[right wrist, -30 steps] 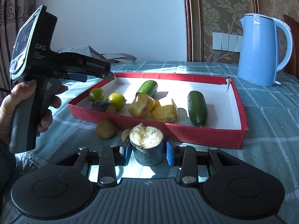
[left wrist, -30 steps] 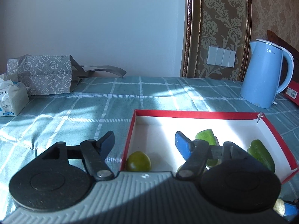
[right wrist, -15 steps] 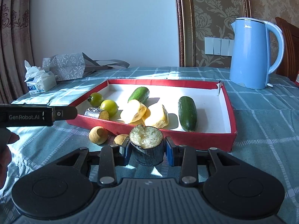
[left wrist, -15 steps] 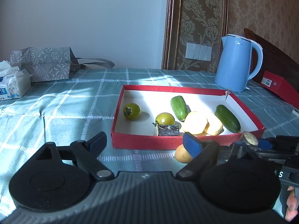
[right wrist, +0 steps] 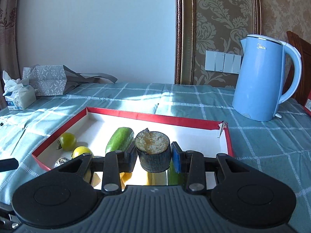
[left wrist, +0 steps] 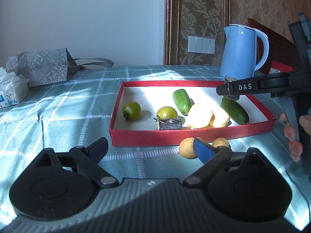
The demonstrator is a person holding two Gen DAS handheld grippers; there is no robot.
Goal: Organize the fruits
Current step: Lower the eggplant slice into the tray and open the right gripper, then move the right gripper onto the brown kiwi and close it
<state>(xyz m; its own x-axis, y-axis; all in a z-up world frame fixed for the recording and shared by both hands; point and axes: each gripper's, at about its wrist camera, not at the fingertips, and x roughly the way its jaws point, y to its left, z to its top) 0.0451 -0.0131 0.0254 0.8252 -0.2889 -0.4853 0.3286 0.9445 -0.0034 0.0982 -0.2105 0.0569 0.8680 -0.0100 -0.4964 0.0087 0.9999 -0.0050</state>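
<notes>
A red box [left wrist: 192, 134] [right wrist: 155, 116] with a white inside lies on the checked cloth. It holds two green tomatoes [left wrist: 132, 110] [right wrist: 67, 140], two cucumbers [left wrist: 181, 101] [right wrist: 119, 139], yellow pieces [left wrist: 200, 115] and a dark eggplant chunk [left wrist: 170, 124]. My right gripper [right wrist: 153, 155] is shut on another eggplant chunk [right wrist: 152, 151], held above the box; it also shows in the left wrist view [left wrist: 231, 89]. My left gripper [left wrist: 149, 147] is open and empty, in front of the box. Two small potatoes [left wrist: 186, 150] lie by its right finger.
A blue kettle [left wrist: 241, 52] [right wrist: 262, 75] stands behind the box at the right. A patterned paper bag [left wrist: 40, 66] [right wrist: 46, 77] and a tissue pack [left wrist: 11, 89] [right wrist: 18, 95] sit at the far left. A red box [left wrist: 279, 69] lies behind the kettle.
My right gripper has carried the eggplant chunk up and forward, from in front of the box to above it. My left gripper has pulled back out of the box and stays open.
</notes>
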